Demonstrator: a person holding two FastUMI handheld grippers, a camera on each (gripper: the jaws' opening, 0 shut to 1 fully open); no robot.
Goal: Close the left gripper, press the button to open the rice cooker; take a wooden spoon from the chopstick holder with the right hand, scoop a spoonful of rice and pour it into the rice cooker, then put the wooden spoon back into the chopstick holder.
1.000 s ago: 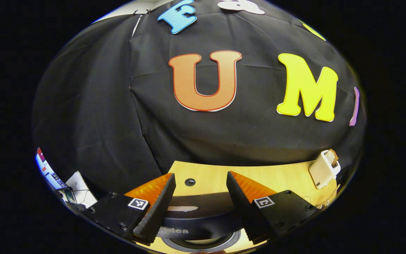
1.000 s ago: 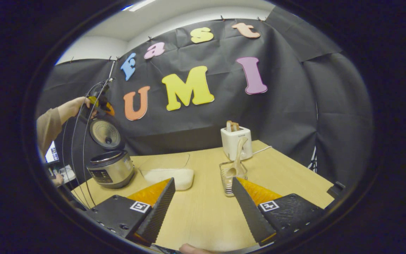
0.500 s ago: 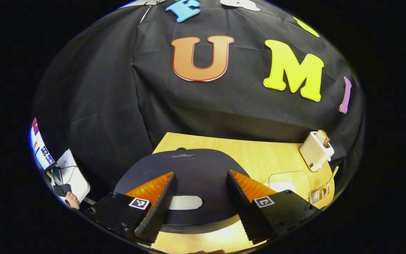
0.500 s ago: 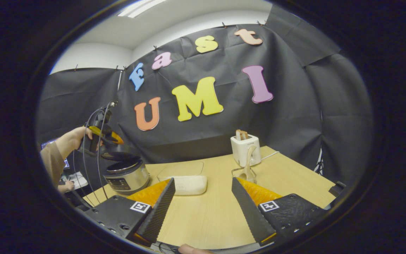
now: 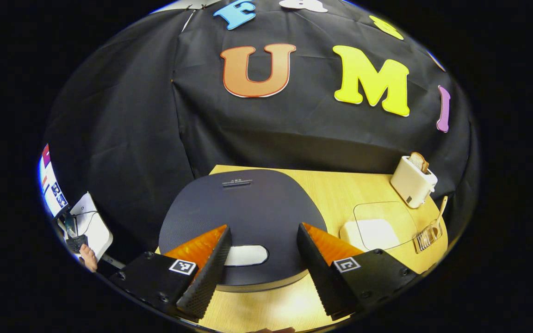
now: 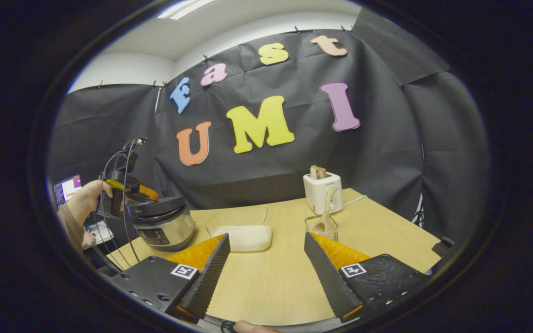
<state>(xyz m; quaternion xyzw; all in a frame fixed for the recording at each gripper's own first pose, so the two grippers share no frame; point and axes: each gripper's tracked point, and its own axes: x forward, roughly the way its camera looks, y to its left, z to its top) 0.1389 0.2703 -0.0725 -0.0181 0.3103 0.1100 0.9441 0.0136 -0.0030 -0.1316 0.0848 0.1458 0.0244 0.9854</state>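
Two hand-held grippers, both spread wide and empty. Your left hand-held gripper (image 5: 262, 273) hovers over the rice cooker (image 5: 243, 222), lid down, button (image 5: 246, 255) between the fingers. Step in hand looks like the first: pinch the fingers together, then press. Right hand-held gripper (image 6: 266, 277) waits above the tabletop (image 6: 271, 277); wooden spoon (image 6: 326, 210) stands in the chopstick holder (image 6: 322, 226), rice container (image 6: 245, 236) near.

Black cloth (image 6: 377, 152) hangs creased behind a pale wooden worktop (image 6: 271, 282), wrapping 2 sides of it. Above the cloth, a white wall (image 6: 123, 67) meets a ceiling with a strip light (image 6: 185, 8) glowing.
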